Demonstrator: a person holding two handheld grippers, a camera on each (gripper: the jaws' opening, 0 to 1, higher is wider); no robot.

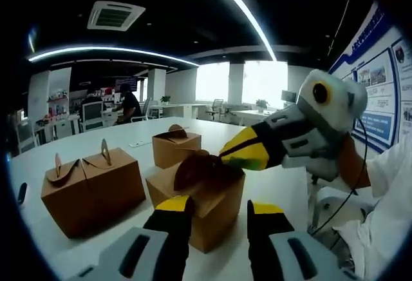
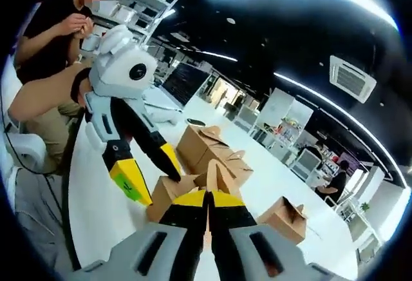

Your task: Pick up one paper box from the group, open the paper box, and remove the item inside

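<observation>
A brown paper box point(image 1: 212, 213) stands on the white table point(image 1: 270, 191), just beyond my left gripper point(image 1: 219, 207). That gripper's yellow-tipped jaws are spread apart, with the box's near corner between them. In the left gripper view my right gripper point(image 1: 223, 156) reaches in from the right, pinching the box's raised top flap point(image 1: 196, 168). In the right gripper view my right gripper point(image 2: 207, 198) is shut on that flap point(image 2: 217, 173), above the box point(image 2: 166, 194). My left gripper point(image 2: 151, 171) comes in from the left there, its jaws apart at the box.
Two joined boxes point(image 1: 90, 187) stand to the left and another box point(image 1: 176, 147) behind. The right gripper view shows more boxes point(image 2: 205, 144) and a single one point(image 2: 283, 220). A person point(image 2: 45, 55) sits beside the table. Desks and chairs point(image 1: 90, 116) lie beyond.
</observation>
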